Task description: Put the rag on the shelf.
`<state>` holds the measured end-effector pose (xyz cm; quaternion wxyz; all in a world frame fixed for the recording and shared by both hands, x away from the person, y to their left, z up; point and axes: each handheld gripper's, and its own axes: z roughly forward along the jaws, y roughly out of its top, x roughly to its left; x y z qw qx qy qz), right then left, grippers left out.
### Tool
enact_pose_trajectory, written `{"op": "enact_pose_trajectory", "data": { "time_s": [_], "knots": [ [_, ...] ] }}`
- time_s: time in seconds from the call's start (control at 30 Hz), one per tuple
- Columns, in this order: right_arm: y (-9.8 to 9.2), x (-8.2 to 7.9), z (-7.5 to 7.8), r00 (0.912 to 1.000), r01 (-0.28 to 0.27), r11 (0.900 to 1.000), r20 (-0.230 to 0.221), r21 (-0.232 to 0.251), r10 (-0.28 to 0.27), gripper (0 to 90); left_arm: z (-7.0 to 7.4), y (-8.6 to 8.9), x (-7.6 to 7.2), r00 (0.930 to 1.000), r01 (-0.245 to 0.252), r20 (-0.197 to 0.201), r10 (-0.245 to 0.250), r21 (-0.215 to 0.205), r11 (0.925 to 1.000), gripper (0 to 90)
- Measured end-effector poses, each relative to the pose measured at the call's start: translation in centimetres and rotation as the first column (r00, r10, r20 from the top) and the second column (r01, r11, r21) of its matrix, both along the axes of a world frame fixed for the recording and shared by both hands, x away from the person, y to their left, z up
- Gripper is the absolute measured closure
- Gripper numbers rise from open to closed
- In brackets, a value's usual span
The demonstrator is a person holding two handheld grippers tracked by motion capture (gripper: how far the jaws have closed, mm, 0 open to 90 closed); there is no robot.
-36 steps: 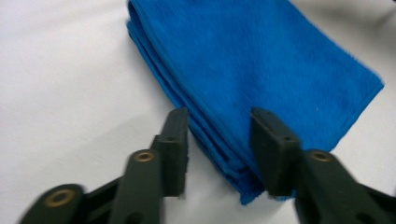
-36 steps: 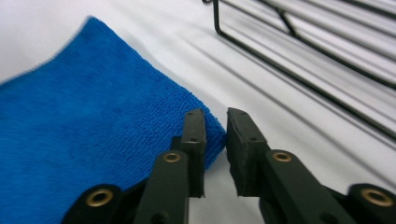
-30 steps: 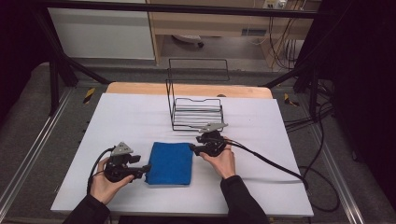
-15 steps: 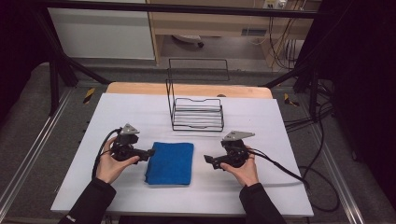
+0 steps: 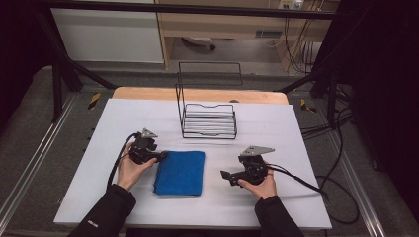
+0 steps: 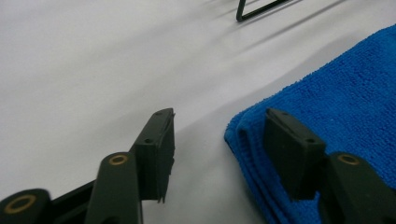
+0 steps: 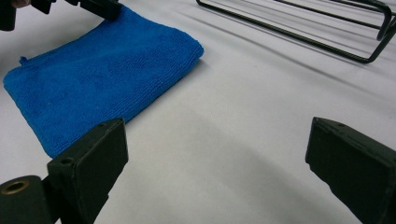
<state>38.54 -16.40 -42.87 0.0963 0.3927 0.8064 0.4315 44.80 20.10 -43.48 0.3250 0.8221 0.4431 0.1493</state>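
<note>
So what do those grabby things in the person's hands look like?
Each hand-held gripper, left and right, is black, with two flat black jaws, brass-coloured pivot pins, a grey three-cornered plate on top and a trailing black cable. The person wears dark sleeves.

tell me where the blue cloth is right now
In the high view the blue cloth lies flat on the table's near half, in front of the wire rack, between both tongs.

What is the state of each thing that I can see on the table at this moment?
Blue cloth: folded, flat on the table, not lifted.
Wire rack: upright, empty, apart from the cloth.
Left tool: jaws apart at the cloth's corner, one above the cloth, one over bare table; just been closing.
Right tool: open, nothing between the jaws.
</note>
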Motion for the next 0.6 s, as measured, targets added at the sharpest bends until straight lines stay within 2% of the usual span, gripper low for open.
{"op": "enact_pose_trajectory", "data": {
  "time_s": [0.27, 0.4, 0.6],
  "knots": [
    [0.05, 0.14, 0.01, 1.0, -0.006, 1.0, -0.003, 0.002, 0.006, 7.0, -0.57, -0.37, 0.37, 0.999, 0.014, -0.042, -0.016, -0.037, 0.9992, 60.4],
    [0.24, 0.15, -0.01, 0.9998, -0.019, 1.0, -0.006, -0.008, 0.019, 6.9, -0.6, -0.49, 0.32, 0.9987, 0.02, -0.047, -0.022, -0.044, 0.9988, 66.5],
    [0.23, 0.24, 0.0, 0.9997, -0.022, 1.0, -0.007, -0.007, 0.022, 6.8, -0.75, -0.51, 0.43, 0.9977, 0.024, -0.062, -0.028, -0.065, 0.9976, 70.0]
  ]
}}
